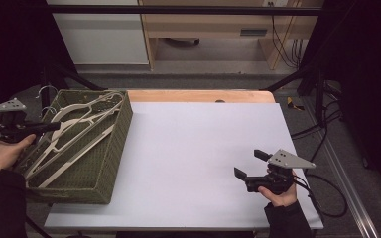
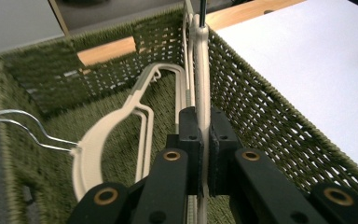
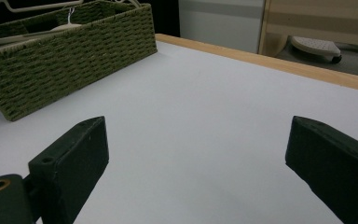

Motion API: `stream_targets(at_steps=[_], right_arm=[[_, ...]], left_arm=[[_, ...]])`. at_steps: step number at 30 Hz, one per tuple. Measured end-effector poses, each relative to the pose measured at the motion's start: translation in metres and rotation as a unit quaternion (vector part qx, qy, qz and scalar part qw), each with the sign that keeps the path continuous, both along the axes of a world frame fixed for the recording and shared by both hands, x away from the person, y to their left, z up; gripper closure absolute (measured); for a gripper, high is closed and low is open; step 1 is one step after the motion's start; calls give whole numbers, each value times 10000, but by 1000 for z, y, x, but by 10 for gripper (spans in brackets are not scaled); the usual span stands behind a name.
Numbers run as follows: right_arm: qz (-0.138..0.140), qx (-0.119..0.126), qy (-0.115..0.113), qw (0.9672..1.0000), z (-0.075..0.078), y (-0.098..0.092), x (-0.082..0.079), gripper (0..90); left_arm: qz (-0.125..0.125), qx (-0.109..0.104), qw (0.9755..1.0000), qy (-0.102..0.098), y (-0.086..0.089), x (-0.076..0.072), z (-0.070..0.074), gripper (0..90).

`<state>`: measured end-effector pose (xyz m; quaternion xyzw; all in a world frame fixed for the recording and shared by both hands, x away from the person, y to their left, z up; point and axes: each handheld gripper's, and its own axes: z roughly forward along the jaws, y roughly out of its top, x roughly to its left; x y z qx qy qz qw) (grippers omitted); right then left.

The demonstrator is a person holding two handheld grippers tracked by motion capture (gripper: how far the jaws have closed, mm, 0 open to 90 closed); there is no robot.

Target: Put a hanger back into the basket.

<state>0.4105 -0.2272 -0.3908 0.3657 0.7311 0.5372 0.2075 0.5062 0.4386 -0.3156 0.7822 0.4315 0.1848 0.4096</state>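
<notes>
A green woven basket (image 1: 114,148) stands at the left edge of the table and holds several cream plastic hangers (image 1: 74,134). My left gripper (image 1: 53,127) reaches over the basket's left rim and is shut on one cream hanger. In the left gripper view the held hanger (image 2: 202,70) stands on edge between the pads, with the left gripper (image 2: 204,128) clamped on its bar. A second hanger (image 2: 103,135) lies flat in the basket (image 2: 279,126). My right gripper (image 1: 250,164) rests low over the white tabletop at the right front, open and holding nothing; in its own view the right gripper (image 3: 200,140) spreads wide.
The white sheet (image 1: 198,153) covers the table, with a wooden edge (image 1: 198,95) at the back. Wire hooks (image 2: 23,122) stick out past the basket's left wall. The basket (image 3: 70,56) is far left of the right gripper. Cables lie on the floor at right (image 1: 322,134).
</notes>
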Motion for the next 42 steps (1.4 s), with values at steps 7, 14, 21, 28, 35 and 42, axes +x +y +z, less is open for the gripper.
stream_targets(at_steps=[7,14,21,28,35,42], right_arm=[[6,4,2,10000,0,0,0,65],[32,2,30,10000,0,0,0,66],[12,-23,28,10000,-1,1,1,65],[-5,-32,47,10000,-2,2,1,64],[-4,-34,26,10000,-1,1,1,62],[-39,-14,1,10000,0,-1,0,57]], left_arm=[[84,-105,9987,500,-2,9,-29,860],[378,-347,9968,619,0,12,-48,855],[1185,235,9911,562,1,15,-52,804],[1713,301,9806,909,14,13,-64,732],[1800,439,9784,915,16,3,-63,610],[1428,-36,9896,197,0,-23,-42,468]])
